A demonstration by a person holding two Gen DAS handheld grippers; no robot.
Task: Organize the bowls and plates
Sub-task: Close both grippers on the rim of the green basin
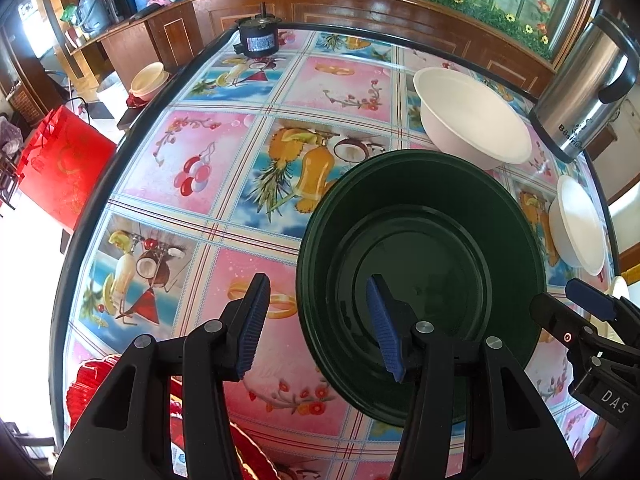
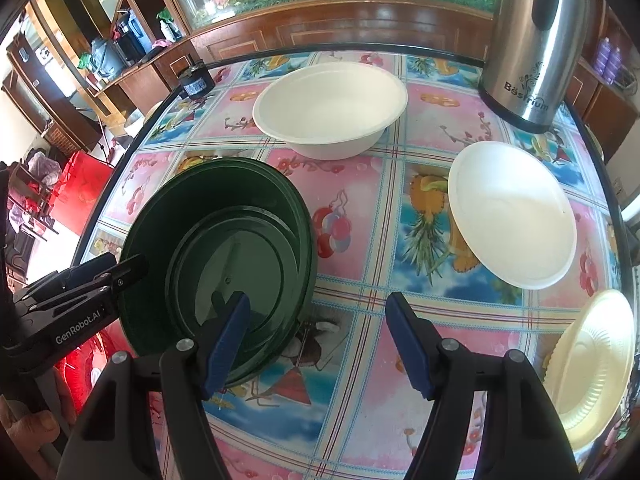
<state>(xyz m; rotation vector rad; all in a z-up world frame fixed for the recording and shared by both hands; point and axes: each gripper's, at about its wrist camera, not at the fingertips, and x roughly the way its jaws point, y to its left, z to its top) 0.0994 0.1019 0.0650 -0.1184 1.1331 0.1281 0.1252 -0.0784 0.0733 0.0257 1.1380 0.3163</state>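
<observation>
A dark green bowl stands on the fruit-patterned table. My left gripper is open, its right finger over the bowl's inside and its left finger outside the rim. My right gripper is open, its left finger over the bowl's near rim, its right finger over bare cloth. A large white bowl stands behind. A smaller white bowl sits to the right. A cream plate lies at the right edge.
A steel kettle stands at the back right. A black motor sits at the far table edge. Red plates lie at the near left corner. A red bag is beyond the left edge.
</observation>
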